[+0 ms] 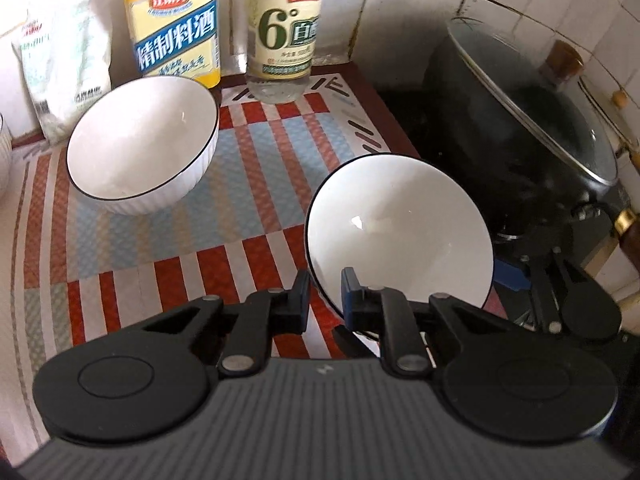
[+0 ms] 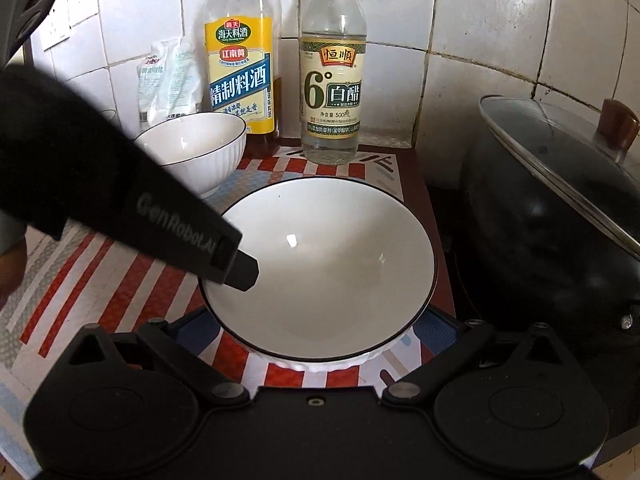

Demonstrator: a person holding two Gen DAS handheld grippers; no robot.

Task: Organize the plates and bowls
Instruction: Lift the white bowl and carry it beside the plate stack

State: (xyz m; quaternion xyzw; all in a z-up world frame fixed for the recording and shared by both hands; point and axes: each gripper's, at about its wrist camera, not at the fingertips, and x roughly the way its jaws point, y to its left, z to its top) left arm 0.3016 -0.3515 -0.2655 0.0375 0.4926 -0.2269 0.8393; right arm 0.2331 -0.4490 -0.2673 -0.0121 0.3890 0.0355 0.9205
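Observation:
My left gripper (image 1: pixel 325 290) is shut on the near rim of a wide white bowl with a dark rim (image 1: pixel 400 232) and holds it tilted over the right side of the mat. The same bowl (image 2: pixel 320 264) fills the right wrist view, with the left gripper (image 2: pixel 236 268) clamped on its left rim. My right gripper (image 2: pixel 320 336) is open, its fingers spread on either side of the bowl's near edge. A second, ribbed white bowl (image 1: pixel 140 140) stands upright at the back left of the mat and also shows in the right wrist view (image 2: pixel 200 152).
A striped mat (image 1: pixel 160 240) covers the counter. A cooking-wine bottle (image 1: pixel 176 20), a vinegar bottle (image 1: pixel 284 32) and a white bag (image 1: pixel 64 68) stand by the tiled wall. A black lidded pot (image 1: pixel 528 152) sits right. Another bowl's edge (image 1: pixel 3 156) shows far left.

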